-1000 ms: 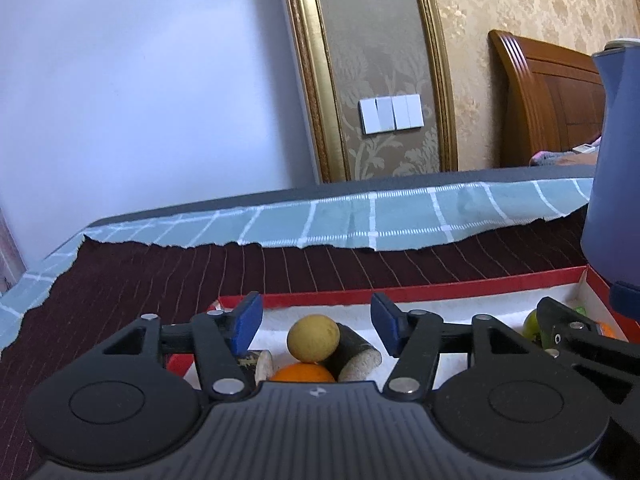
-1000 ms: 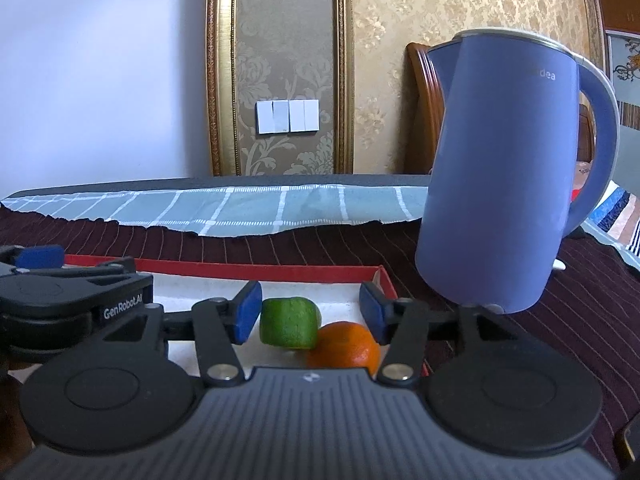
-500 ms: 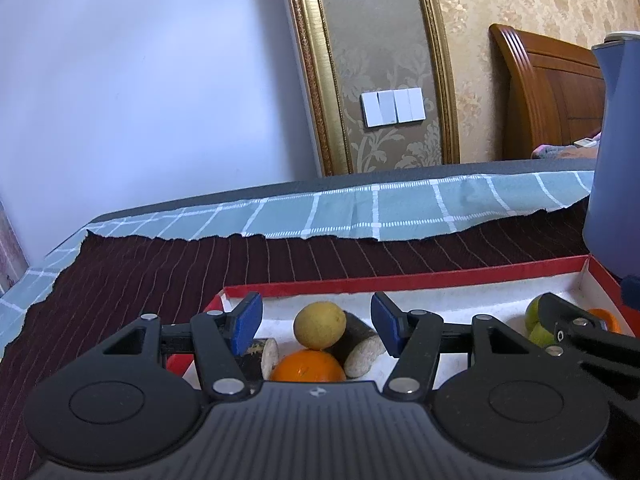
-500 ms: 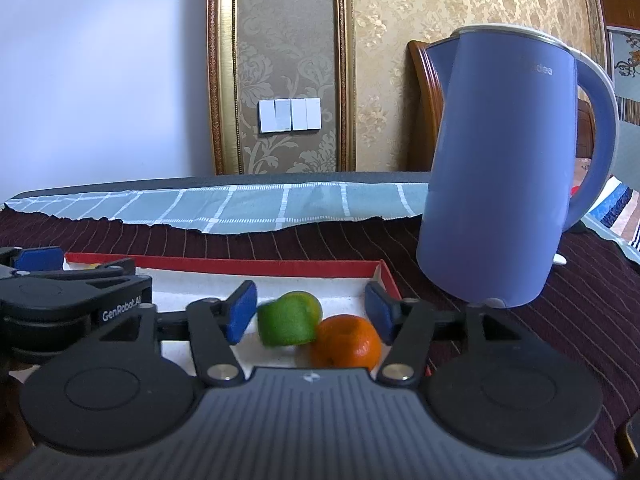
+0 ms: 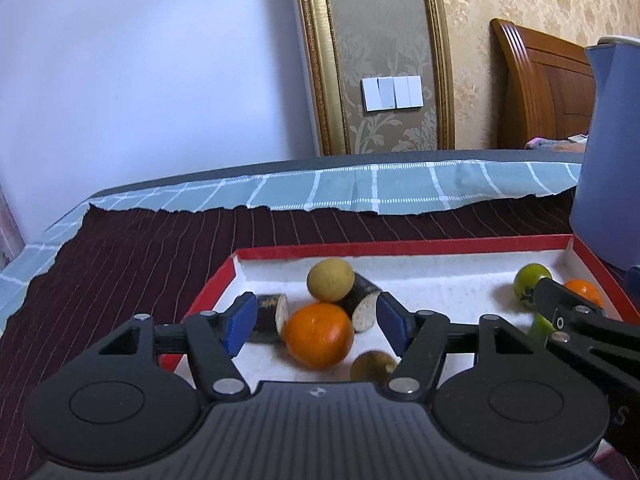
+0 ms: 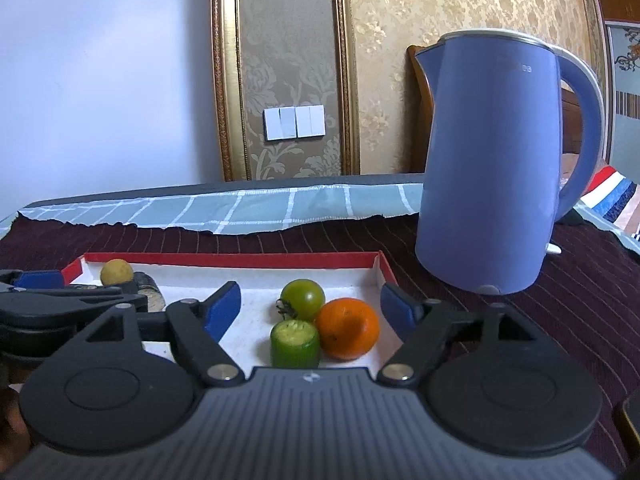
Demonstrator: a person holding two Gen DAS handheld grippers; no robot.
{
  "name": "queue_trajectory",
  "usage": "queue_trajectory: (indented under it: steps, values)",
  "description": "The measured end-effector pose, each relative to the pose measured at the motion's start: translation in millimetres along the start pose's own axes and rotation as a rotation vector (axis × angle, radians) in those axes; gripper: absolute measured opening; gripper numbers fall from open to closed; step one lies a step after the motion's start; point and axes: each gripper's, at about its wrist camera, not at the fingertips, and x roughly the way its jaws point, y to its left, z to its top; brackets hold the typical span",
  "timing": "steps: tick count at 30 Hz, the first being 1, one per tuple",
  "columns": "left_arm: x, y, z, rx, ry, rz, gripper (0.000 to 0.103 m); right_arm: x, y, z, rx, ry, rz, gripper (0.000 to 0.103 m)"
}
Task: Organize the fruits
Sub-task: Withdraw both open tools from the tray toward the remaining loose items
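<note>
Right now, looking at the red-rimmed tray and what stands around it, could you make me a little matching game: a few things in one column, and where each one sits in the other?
Things:
1. green tomato
2. yellow round fruit
3. blue kettle
4. cut green cucumber piece

Places:
A. outside the tray, on the dark striped cloth
B. far left corner of the tray
C. nearest the right camera, beside the orange
D. just behind the cucumber piece and the orange

Pairs: 1-D, 2-B, 3-A, 4-C
</note>
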Motion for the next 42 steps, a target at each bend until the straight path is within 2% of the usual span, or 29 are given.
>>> queue_trajectory:
  steps: [12,15,18,33,36,39,42]
  values:
    - [-18,10,-16,-0.008,0.019,-0.003,0.066,-13,-5,-10,0.019,0.002,0.008,0.076]
    - [-24,11,-19,-0.008,0.018,-0.005,0.066,-17,-5,-12,0.022,0.000,0.009,0.082]
    - [-30,14,-24,-0.010,0.017,-0.011,0.066,-23,-5,-15,0.020,-0.008,0.013,0.083]
    - [-60,29,-48,-0.012,0.014,-0.050,0.066,-51,-7,-30,0.063,-0.014,0.072,0.088]
    - [-68,39,-54,-0.039,0.009,-0.054,0.066,-57,-10,-32,0.080,0.004,0.098,0.088]
    - [-74,54,-61,-0.073,-0.006,-0.032,0.075,-65,-9,-36,0.062,0.030,0.122,0.088]
    - [-83,72,-67,-0.107,-0.017,-0.007,0.076,-76,-3,-42,-0.013,0.045,0.160,0.088]
